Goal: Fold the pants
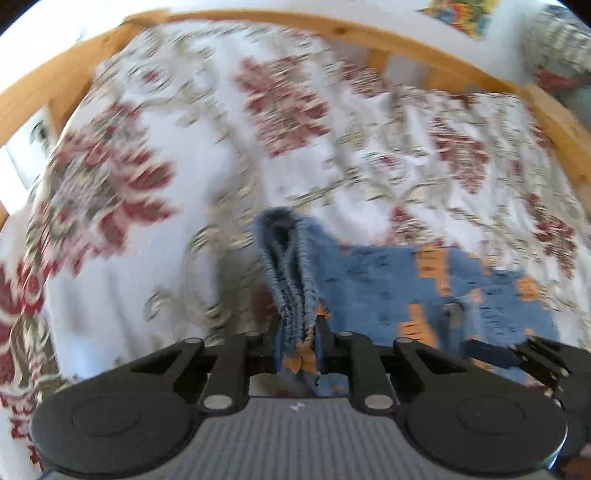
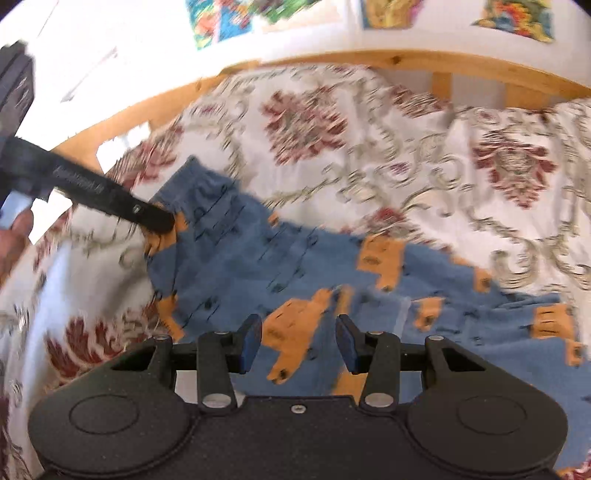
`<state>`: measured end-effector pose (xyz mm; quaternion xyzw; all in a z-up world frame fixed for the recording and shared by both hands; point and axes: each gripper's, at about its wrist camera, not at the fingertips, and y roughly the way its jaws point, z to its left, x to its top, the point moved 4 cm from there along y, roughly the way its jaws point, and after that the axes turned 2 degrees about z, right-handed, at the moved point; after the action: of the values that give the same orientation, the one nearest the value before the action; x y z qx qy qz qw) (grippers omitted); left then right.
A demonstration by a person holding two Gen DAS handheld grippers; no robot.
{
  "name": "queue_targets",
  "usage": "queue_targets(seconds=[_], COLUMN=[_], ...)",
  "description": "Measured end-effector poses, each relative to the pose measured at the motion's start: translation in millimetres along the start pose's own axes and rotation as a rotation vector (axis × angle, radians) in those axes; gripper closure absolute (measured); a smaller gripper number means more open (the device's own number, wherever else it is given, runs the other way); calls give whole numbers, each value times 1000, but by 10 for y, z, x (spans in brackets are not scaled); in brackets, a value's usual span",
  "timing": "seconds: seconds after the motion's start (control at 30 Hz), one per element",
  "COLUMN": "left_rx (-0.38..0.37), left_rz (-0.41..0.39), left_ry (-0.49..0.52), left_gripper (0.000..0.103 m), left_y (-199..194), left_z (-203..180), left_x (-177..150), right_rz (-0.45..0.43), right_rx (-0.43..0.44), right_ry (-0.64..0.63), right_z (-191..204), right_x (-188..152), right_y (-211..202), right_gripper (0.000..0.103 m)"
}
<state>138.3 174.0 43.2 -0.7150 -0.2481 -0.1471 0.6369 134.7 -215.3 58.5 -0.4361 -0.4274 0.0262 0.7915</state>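
Blue pants with orange patches [image 2: 288, 266] lie spread on a floral bedspread. My left gripper [image 1: 298, 332] is shut on the gathered elastic waistband of the pants [image 1: 291, 280]; it also shows in the right wrist view [image 2: 162, 223] at the waistband's left corner. My right gripper [image 2: 298, 339] is open and empty, hovering over the middle of the pants, its blue pads [image 2: 251, 343] apart. In the left wrist view the rest of the pants [image 1: 424, 295] trails off to the right, and the right gripper [image 1: 517, 354] shows at the lower right. Both views are motion-blurred.
The white bedspread with red flowers [image 1: 221, 147] covers a bed with a wooden frame [image 1: 332, 27] along its far side. Colourful pictures [image 2: 236, 18] hang on the white wall behind. A hand [image 2: 14, 236] shows at the left edge.
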Motion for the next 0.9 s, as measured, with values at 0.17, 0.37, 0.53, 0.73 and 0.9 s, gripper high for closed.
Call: queue_targets(seconds=[0.17,0.37,0.53,0.73,0.9], left_rx=[-83,-152,-168,-111,-62], left_rz=[-51,-52,-15,-5,-19], left_ry=[180,393,486,548,563], left_gripper=[86,86,86,86,86], left_y=[-232,-219,62,229,129], left_z=[-648,-1490,-2003,-2301,-2327], left_x=[152,114,-63,-228,-247], right_rz=[-43,-57,12,137,172], right_rx=[4,199,324,302,327], right_ry=[140,457,535,411,356], right_z=[-551,-1406,-1611,-1363,-1221], right_x=[79,318,529,697,745], right_y=[-288,-582,-534,-299,-233], right_gripper=[40,27,22,33,73])
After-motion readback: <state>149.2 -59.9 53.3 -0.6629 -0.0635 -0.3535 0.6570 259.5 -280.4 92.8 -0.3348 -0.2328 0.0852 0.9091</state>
